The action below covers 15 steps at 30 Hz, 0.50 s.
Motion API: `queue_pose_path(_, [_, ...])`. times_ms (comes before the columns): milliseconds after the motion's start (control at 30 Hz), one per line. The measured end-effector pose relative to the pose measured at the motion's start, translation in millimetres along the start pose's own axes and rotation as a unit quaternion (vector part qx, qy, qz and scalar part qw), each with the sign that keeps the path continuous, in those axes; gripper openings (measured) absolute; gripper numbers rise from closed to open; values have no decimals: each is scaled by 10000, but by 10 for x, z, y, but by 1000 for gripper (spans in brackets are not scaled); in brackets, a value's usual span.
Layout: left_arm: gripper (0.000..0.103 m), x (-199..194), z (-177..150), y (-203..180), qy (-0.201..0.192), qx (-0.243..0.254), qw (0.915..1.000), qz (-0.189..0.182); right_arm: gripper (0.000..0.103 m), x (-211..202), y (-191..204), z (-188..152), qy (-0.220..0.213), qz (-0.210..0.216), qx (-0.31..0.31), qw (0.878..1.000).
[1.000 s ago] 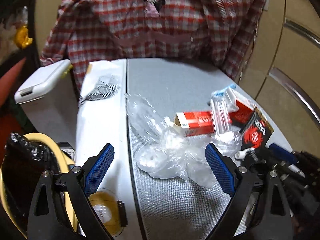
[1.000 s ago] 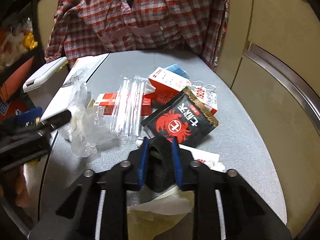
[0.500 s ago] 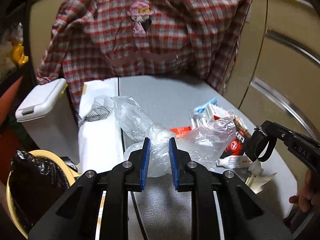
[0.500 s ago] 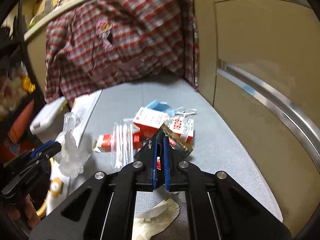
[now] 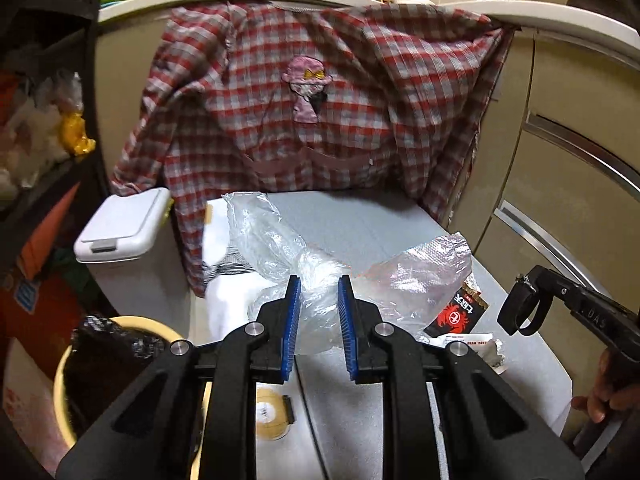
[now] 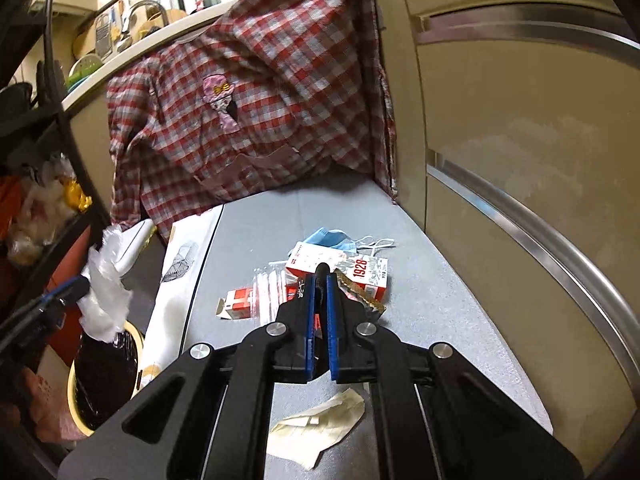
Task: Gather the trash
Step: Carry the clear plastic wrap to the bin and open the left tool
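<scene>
Left wrist view: we see the grey desk [image 5: 360, 216] at centre frame, the black-lined bin [image 5: 108, 356] at lower left, and our left gripper [image 5: 318, 312] clamped on the clear plastic bag [image 5: 276, 248] mid-frame. Our right gripper [image 6: 319, 300], at centre of its view, is closed on a small black thing [image 6: 321, 270] we cannot identify.

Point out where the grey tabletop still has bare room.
Bare: the far strip between the plaid shirt and the face mask, and the right edge along the cabinet. Crowded: the middle, with the red cartons and the 1928 box.
</scene>
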State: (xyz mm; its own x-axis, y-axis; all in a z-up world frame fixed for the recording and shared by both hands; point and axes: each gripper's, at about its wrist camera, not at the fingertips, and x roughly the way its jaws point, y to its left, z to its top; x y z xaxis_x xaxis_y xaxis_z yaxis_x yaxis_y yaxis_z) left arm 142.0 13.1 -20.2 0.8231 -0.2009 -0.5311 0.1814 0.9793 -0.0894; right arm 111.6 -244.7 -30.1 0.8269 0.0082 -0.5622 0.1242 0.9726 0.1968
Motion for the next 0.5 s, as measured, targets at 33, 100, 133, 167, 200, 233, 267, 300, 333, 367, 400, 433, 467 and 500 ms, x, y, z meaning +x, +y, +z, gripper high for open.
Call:
queue_pose_path(33, [19, -40, 2, 19, -5, 10, 10000, 48, 5, -11, 20, 0, 5, 17, -32, 10000])
queue_pose_path(100, [19, -144, 4, 79, -4, 27, 9999, 165, 5, -64, 101, 8, -11, 72, -125, 9999])
queue_pose_path(133, [19, -196, 10, 120, 9, 28, 9997, 248, 5, -101, 141, 13, -39, 120, -163, 9998])
queue_pose_path(167, [19, -257, 18, 167, 21, 11, 9994, 346, 5, -138, 182, 19, -64, 174, -205, 9996])
queue_pose_path(200, [19, -329, 29, 229, 29, -34, 9990, 449, 5, -162, 217, 24, -80, 204, -234, 9995])
queue_pose_path(233, [19, -376, 35, 276, 34, -68, 9987, 504, 5, -204, 280, 29, -109, 259, -294, 9992])
queue_pose_path(267, [19, -437, 39, 338, 43, -113, 9983, 579, 5, -243, 347, 31, -136, 320, -354, 9988])
queue_pose_path(300, [19, -482, 39, 391, 46, -147, 9979, 630, 5, -269, 394, 33, -149, 366, -393, 9984])
queue_pose_path(333, [19, -540, 31, 455, 51, -192, 9974, 699, 5, -304, 464, 27, -163, 431, -455, 9979])
queue_pose_path(367, [19, -594, 21, 522, 66, -241, 9967, 772, 5, -334, 531, 19, -173, 488, -512, 9973])
queue_pose_path(400, [19, -629, 12, 575, 83, -271, 9961, 831, 5, -357, 592, 11, -174, 544, -558, 9968])
queue_pose_path(433, [19, -667, -3, 627, 95, -296, 9955, 892, 5, -371, 633, 1, -170, 582, -584, 9964])
queue_pose_path(467, [19, -703, -23, 677, 114, -327, 9947, 967, 5, -385, 681, -10, -160, 626, -617, 9960])
queue_pose_path(500, [19, -726, -35, 711, 120, -350, 9943, 1000, 5, -398, 745, -19, -151, 672, -660, 9954])
